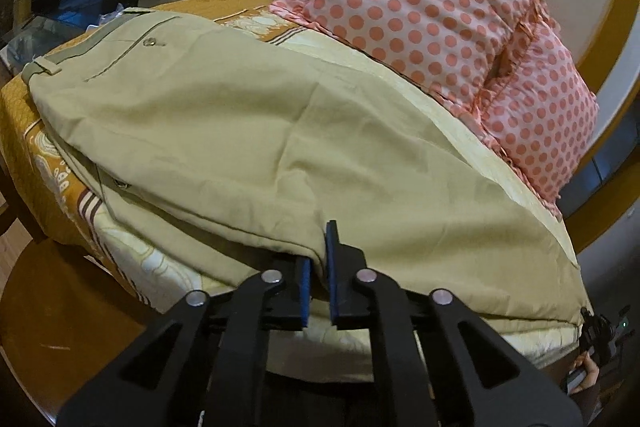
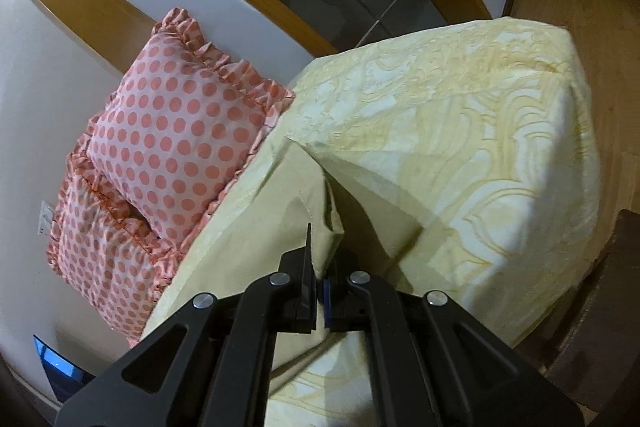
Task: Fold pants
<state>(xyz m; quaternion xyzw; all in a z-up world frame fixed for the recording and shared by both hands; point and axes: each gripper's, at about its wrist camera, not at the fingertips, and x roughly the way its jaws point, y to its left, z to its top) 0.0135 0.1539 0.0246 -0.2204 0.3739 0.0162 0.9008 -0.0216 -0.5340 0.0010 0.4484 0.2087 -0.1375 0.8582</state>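
Two pillows (image 1: 440,11), waistband (image 1: 76,51) left view only, hem (image 2: 320,223) right view

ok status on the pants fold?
Left gripper shut on pants edge. Right gripper shut on hem end. Pillows beside, not blocking.

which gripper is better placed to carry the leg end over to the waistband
Right. The right gripper is shut on the hem corner of the pants, so it can carry that end over. The left gripper pinches the near edge mid-length, closer to the waistband, and suits anchoring.
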